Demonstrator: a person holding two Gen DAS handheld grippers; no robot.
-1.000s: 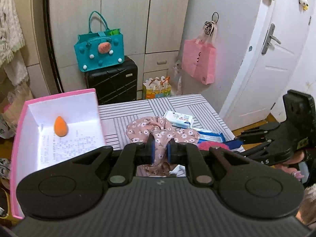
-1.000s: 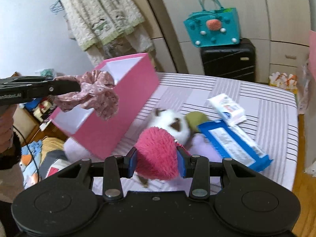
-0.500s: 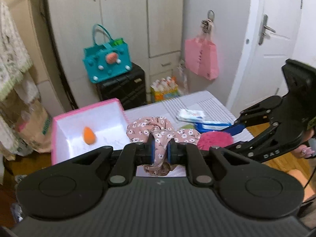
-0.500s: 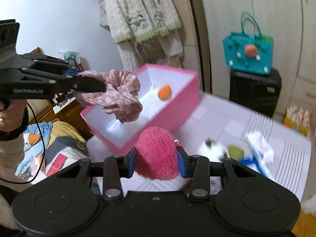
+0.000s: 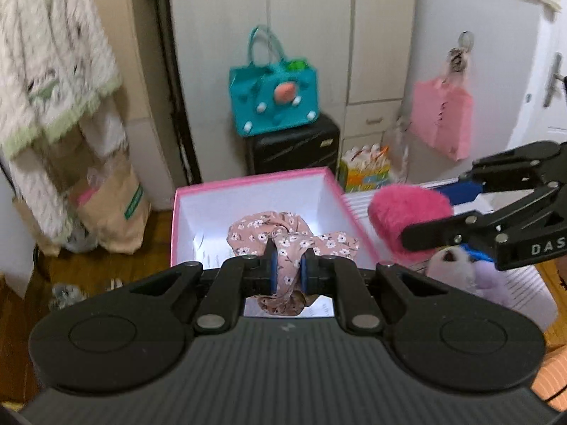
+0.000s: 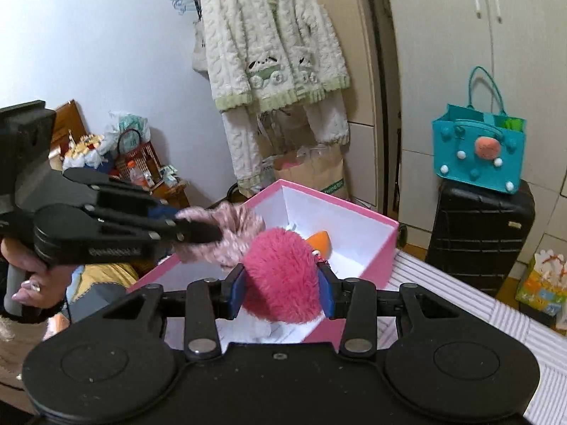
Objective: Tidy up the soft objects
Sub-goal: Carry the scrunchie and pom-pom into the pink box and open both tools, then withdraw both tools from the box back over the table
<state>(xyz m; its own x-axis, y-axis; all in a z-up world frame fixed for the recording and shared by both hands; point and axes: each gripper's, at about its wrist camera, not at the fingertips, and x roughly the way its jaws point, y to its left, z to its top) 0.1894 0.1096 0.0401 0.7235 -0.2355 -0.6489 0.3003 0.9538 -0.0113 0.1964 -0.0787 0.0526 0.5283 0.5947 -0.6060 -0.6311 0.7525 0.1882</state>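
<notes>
My left gripper (image 5: 287, 265) is shut on a pink floral scrunchie (image 5: 294, 233), which hangs over the open pink box (image 5: 248, 180). In the right wrist view that left gripper (image 6: 212, 232) comes in from the left with the scrunchie (image 6: 234, 226) above the box (image 6: 358, 212). My right gripper (image 6: 281, 288) is shut on a fluffy hot-pink pompom (image 6: 283, 276), held just above the box's near side. An orange teardrop sponge (image 6: 319, 242) lies inside the box, partly hidden by the pompom. The left wrist view shows the pompom (image 5: 407, 209) to the right of the box.
The box stands on a striped table (image 6: 460, 304). A white and purple plush toy (image 5: 467, 265) lies on the table right of the box. Behind stand a black suitcase (image 6: 478, 230) with a teal bag (image 6: 478, 148), a hanging knit cardigan (image 6: 273, 42) and a pink bag (image 5: 443, 120).
Both grippers have moved left with their loads. The scrunchie now hangs over the box interior, and the pompom has risen off the table to the box's near side.
</notes>
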